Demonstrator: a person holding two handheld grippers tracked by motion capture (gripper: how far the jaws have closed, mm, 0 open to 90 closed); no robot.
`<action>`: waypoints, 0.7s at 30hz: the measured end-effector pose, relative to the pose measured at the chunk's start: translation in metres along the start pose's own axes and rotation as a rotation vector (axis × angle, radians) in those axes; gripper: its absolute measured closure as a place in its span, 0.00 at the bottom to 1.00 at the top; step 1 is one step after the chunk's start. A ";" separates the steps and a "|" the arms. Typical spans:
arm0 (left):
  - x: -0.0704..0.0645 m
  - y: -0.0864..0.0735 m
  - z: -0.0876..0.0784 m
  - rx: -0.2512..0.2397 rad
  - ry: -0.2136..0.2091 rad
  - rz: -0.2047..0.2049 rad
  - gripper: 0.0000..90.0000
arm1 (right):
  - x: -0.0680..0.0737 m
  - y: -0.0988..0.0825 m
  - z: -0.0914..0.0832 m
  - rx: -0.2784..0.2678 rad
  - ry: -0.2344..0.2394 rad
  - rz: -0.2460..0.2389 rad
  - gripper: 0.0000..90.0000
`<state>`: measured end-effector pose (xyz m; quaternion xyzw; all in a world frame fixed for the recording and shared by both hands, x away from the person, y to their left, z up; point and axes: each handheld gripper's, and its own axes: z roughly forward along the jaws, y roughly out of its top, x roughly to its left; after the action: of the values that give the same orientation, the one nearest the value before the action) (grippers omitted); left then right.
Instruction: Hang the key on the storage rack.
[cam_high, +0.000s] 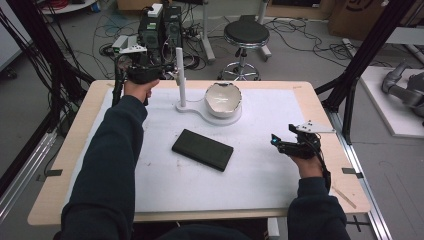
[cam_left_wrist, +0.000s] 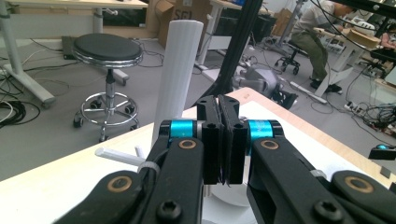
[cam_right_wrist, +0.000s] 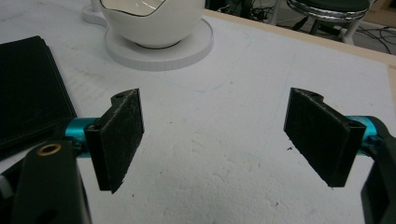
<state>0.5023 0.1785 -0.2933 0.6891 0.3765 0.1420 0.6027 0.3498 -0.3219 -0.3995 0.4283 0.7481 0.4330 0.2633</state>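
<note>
1. Where my sleeves come in at the near edge of the table (cam_high: 320, 107), I see the right gripper (cam_high: 278, 144) held low over the white mat (cam_high: 200, 180) on the right side, its jaws standing wide apart with nothing between them.
2. Through the right gripper view I see those two black pads (cam_right_wrist: 119, 137) spread over bare mat, with the white bowl ahead and to the left.
3. Just left of the table's middle lies a flat black case (cam_high: 202, 149), set at a slant on the mat, well apart from both grippers.
4. Farther off stands the white bowl (cam_high: 223, 98) with its uneven, scalloped rim, sitting on the round disc of a white stand (cam_high: 197, 109).
5. On the stand's other end a tall white post (cam_high: 180, 75) rises upright, just left of the bowl.
6. My left gripper (cam_high: 167, 68) is held up at the far left of the table, close beside the post near its top; its jaws are pressed together on nothing, as the left gripper view makes plain.
7. I cannot tell whether that gripper touches the post.
8. Beyond the far edge a black round stool (cam_high: 245, 34) stands on the floor among cables.
</note>
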 end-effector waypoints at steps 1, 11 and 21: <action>0.000 0.000 0.000 0.000 0.000 0.000 0.98 | 0.000 0.000 0.000 0.001 0.000 -0.001 0.22; 0.005 -0.010 0.000 0.037 0.149 -0.005 0.72 | 0.002 0.000 0.000 0.000 0.003 -0.003 0.22; 0.002 -0.054 -0.040 -0.008 0.200 0.047 0.32 | 0.004 0.002 0.003 0.007 0.006 -0.011 0.22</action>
<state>0.4593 0.2082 -0.3350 0.6776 0.4182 0.2257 0.5613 0.3513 -0.3168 -0.3999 0.4238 0.7528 0.4301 0.2621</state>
